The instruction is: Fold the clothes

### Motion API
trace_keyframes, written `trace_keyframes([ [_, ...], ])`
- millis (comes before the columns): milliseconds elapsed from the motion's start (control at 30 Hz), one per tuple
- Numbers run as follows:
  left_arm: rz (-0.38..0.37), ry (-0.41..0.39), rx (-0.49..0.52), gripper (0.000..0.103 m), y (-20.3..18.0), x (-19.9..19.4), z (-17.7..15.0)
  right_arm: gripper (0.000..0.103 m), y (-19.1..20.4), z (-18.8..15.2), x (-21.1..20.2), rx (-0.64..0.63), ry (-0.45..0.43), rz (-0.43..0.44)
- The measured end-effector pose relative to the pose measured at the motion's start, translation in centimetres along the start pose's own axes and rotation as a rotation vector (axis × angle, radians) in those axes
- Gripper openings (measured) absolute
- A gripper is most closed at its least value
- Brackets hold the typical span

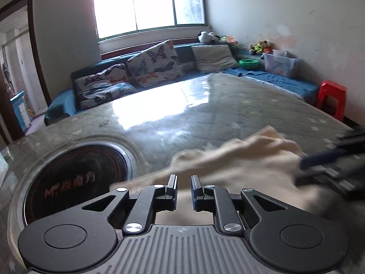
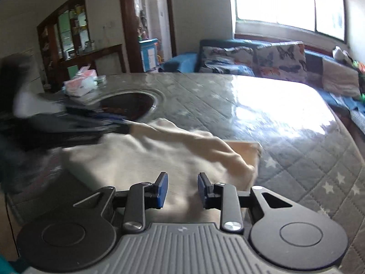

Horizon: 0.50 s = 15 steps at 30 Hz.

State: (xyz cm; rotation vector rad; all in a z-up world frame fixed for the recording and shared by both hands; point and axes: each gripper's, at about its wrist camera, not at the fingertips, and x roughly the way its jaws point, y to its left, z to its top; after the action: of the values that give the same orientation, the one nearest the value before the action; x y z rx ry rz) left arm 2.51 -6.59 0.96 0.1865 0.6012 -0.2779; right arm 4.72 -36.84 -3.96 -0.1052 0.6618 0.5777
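A cream garment (image 1: 239,159) lies rumpled and partly folded on the quilted grey table cover (image 1: 205,105); it also shows in the right wrist view (image 2: 159,153). My left gripper (image 1: 183,183) is open with a narrow gap, just above the garment's near edge, holding nothing. My right gripper (image 2: 182,187) is open over the garment's near part, empty. The right gripper appears blurred at the right in the left wrist view (image 1: 330,159), touching the cloth. The left gripper appears blurred at the left in the right wrist view (image 2: 91,118), at the cloth's far corner.
A round recessed burner (image 1: 75,171) sits in the table to the left, also seen in the right wrist view (image 2: 130,105). A tissue pack (image 2: 79,84) lies at the table's far edge. A sofa with butterfly cushions (image 1: 150,61) and a red stool (image 1: 330,96) stand beyond.
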Motion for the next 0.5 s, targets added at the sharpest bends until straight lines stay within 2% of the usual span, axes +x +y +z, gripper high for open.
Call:
trace_keyframes([
  [200, 0.012, 0.028, -0.048, 0.015, 0.7, -1.7, -3.1, 0.026, -0.7, 0.6, 0.6, 0.000, 0.001, -0.022],
  [333, 0.014, 0.018, -0.083, 0.015, 1.3, -2.1, -3.3, 0.027, -0.9, 1.4, 1.1, -0.004, -0.007, -0.023],
  [500, 0.013, 0.021, -0.100, 0.015, 1.5, -1.7, -3.5, 0.027, -1.7, 2.9, 4.5, 0.000, 0.026, -0.029],
])
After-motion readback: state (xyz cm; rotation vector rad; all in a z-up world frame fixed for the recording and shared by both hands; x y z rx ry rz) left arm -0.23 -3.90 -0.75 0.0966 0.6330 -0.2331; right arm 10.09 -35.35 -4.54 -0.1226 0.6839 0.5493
